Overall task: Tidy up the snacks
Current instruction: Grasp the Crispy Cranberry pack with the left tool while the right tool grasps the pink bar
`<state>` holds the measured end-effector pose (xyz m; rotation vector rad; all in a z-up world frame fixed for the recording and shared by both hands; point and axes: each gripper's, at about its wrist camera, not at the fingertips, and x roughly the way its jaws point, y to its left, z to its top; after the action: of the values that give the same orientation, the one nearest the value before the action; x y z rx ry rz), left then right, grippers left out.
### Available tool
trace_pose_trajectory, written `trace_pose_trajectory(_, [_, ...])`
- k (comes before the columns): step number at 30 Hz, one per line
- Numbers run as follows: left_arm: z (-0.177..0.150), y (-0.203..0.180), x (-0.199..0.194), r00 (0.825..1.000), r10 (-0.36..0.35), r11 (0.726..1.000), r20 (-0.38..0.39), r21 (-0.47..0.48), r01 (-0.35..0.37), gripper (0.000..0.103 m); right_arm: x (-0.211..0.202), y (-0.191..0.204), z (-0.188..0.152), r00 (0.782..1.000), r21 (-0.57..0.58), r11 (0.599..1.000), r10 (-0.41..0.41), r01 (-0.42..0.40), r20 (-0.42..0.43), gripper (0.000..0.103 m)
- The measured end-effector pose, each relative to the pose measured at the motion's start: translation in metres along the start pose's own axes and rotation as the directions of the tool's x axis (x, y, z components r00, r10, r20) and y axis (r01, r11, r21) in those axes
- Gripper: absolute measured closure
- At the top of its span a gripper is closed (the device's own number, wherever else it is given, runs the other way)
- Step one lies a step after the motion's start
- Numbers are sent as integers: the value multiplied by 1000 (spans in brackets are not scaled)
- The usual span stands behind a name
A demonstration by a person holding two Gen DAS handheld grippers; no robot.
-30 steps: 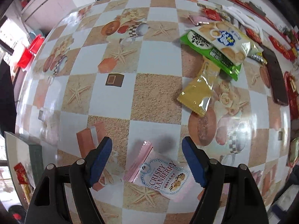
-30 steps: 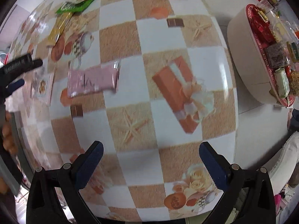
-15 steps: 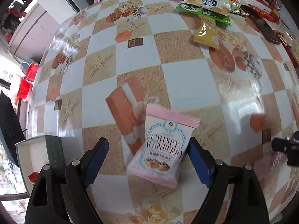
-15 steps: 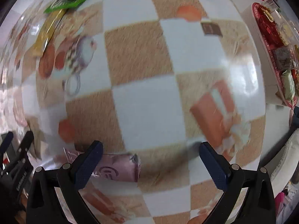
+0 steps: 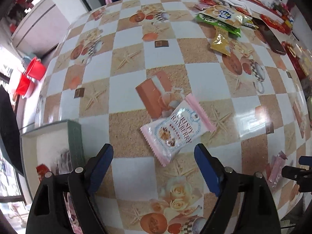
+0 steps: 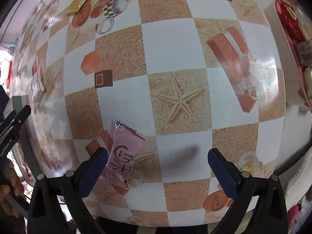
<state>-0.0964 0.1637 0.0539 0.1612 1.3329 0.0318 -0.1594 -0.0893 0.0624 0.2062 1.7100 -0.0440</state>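
Left wrist: left gripper [image 5: 154, 162] spread; cranberry packet [image 5: 176, 129] ahead, box [image 5: 74, 134] at 9 o'clock. Right gripper [image 6: 157, 165] spread; pink bar [image 6: 123, 154] touching its left finger, table edge [image 6: 280, 132] at 3 o'clock.

The tablecloth [image 5: 97, 105] is a checkerboard of white and sandy tan squares printed with starfish, roses, cups and orange gift boxes. A white packet [image 5: 176, 129] has pink crimped ends and a pale blue frame around dark lettering. A plain pink packet [image 6: 122, 156] carries a dark maroon logo. Farther off lie a mustard-yellow packet [image 5: 220, 42] and a green packet [image 5: 220, 23]. The fingers [image 5: 102, 164] are blue on black arms.
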Motion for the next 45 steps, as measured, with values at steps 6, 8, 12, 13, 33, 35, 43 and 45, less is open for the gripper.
trace_pose_trajectory(6, [28, -6, 37, 998, -36, 997, -54, 59, 40, 13, 10, 10, -2, 999, 11, 1000, 12, -12, -32, 0])
trace_pose_trajectory(8, [30, -5, 38, 997, -59, 997, -58, 48, 62, 13, 13, 14, 2, 999, 18, 1000, 17, -16, -41, 0])
trace_pose_trajectory(12, [28, -3, 37, 987, -134, 991, -88, -1, 135, 26, 28, 14, 10, 997, 32, 999, 25, -23, -70, 0])
trace_pose_trajectory(13, [26, -5, 35, 987, -133, 991, -93, 10, 134, 28, 31, 18, 12, 997, 18, 1000, -5, 6, -71, 0])
trace_pose_trajectory(33, [43, -9, 35, 978, -149, 988, -144, -53, 143, 56, 27, 53, 19, 989, -145, 979, -147, 142, -26, 69])
trace_pose_trajectory(35, [34, -9, 31, 974, -165, 986, -152, -57, 158, 61, 24, 57, 18, 992, -179, 977, -121, 112, -40, 76])
trace_pose_trajectory(43, [-29, 4, -11, 972, -184, 981, -142, -83, 174, 62, 5, 39, -2, 999, -162, 986, 18, -25, -44, 76])
trace_pose_trajectory(45, [-41, 8, -23, 976, -170, 983, -133, -89, 159, 62, 0, 39, -7, 999, -167, 986, 19, -26, -44, 76])
